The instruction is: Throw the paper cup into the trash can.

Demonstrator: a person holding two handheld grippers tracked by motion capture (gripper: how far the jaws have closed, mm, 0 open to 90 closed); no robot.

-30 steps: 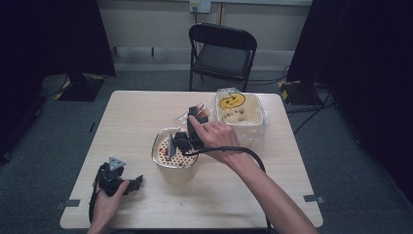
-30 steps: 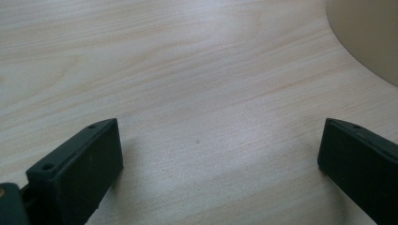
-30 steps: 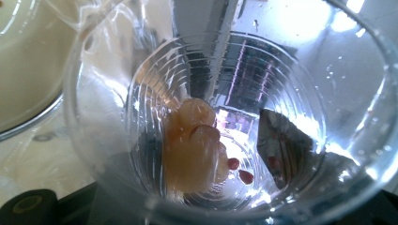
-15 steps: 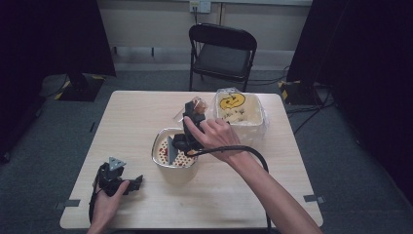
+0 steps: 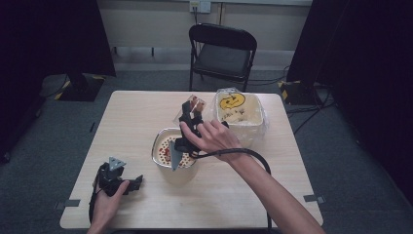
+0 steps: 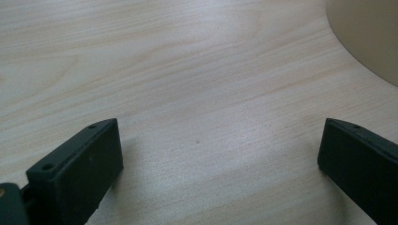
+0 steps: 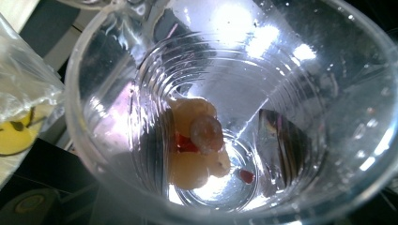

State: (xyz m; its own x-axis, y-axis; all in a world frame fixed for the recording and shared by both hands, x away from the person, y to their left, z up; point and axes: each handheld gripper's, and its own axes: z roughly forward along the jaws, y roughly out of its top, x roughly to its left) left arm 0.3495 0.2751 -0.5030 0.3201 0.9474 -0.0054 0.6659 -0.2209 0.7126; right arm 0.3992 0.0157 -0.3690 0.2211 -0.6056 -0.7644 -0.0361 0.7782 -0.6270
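Observation:
My right gripper hangs above the table's middle, shut on a clear plastic cup. In the right gripper view I look into the cup. A few pale and red food pieces cling near its bottom, and the dark jaws show through its walls. Below the hand stands a bowl of red and pale food. My left gripper rests on the table at the front left. It is open, with bare wood between its fingers.
A clear bag with a yellow pumpkin face, in a tub, stands right of the cup; the bag also shows at the left of the right gripper view. The bowl's wall is ahead of the left gripper. A black chair stands beyond the table.
The right hand has rolled a little above the bowl, and its grey plate now hangs lower over the food. The cup stays in the jaws. The left gripper has not moved.

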